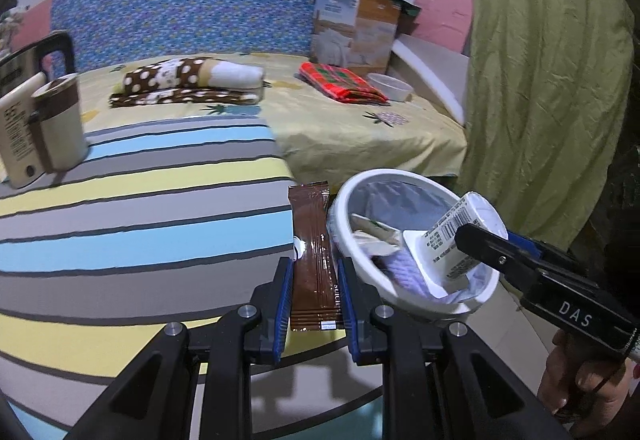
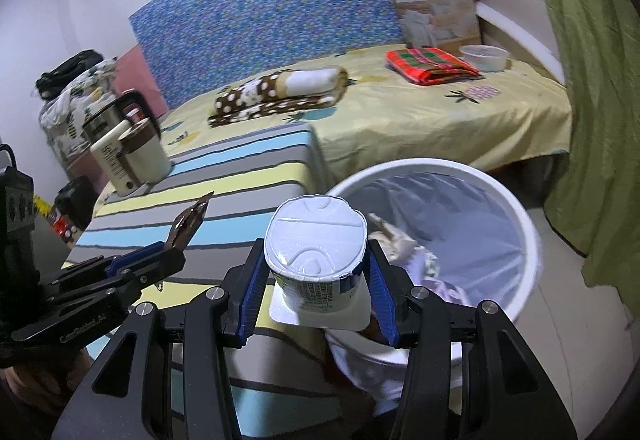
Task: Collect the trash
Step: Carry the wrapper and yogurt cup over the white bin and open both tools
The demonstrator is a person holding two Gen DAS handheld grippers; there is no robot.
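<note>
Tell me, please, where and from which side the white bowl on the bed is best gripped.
Grip the white bowl by its rim, coming from above: it sits upright and open, so one finger can go inside the thin wall and one outside. The red checked cloth crowds its left side.

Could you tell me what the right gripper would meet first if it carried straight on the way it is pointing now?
Most likely the white trash bin. The right gripper, holding the yogurt cup, points down toward the bin's open mouth, so it would probably reach the near rim or the trash inside. Depth is hard to judge in this fisheye view.
</note>
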